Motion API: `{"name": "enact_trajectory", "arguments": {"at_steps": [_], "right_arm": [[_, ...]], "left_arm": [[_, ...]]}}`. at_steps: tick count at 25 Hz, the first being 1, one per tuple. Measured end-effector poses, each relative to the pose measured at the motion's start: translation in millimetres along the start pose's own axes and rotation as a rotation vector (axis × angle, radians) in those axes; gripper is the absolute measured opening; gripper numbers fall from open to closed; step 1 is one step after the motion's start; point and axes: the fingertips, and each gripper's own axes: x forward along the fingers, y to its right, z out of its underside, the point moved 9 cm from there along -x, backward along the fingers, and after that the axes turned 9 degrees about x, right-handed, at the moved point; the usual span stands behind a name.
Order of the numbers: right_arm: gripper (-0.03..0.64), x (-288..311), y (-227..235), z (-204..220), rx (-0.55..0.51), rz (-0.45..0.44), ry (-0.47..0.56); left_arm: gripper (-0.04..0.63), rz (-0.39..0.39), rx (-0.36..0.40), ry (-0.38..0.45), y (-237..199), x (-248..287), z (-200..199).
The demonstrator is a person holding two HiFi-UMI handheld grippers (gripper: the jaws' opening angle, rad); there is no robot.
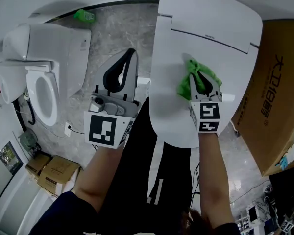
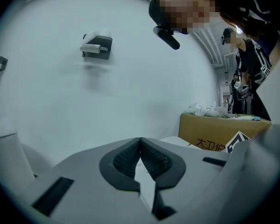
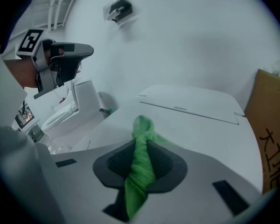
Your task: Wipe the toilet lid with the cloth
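Right hand-held gripper (image 1: 202,80) clamped on green cloth (image 1: 185,88), cloth on white toilet lid (image 1: 176,53), left hand-held gripper (image 1: 131,53) jaws together, empty

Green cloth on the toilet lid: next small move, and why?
Probably drag the right claw, shut on the green terry cloth, toward the person along the white plastic toilet lid: the cloth sits mid-lid, and the lid's near half lies bare.

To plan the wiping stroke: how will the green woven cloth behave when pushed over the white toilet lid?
Probably floppy: the green woven cloth bunches into a twisted fold in the right gripper. It likely slides easily, as the white toilet lid looks smooth and glossy. Pushed, it may crumple rather than spread.
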Motion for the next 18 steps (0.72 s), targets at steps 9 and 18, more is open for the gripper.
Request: {"name": "enact_trajectory", "arguments": {"at_steps": [9,18], "right_arm": [[0.081,26,-47,-14,-0.078,-0.098,-0.030],[0.081,47,-83,-21,-0.129,-0.173,-0.061]], "left_arm": [[0.018,-0.007,0.023,-0.011,-14,-5,4],[0.018,-0.043,0.014,-0.015,-27,-10,7]]}}
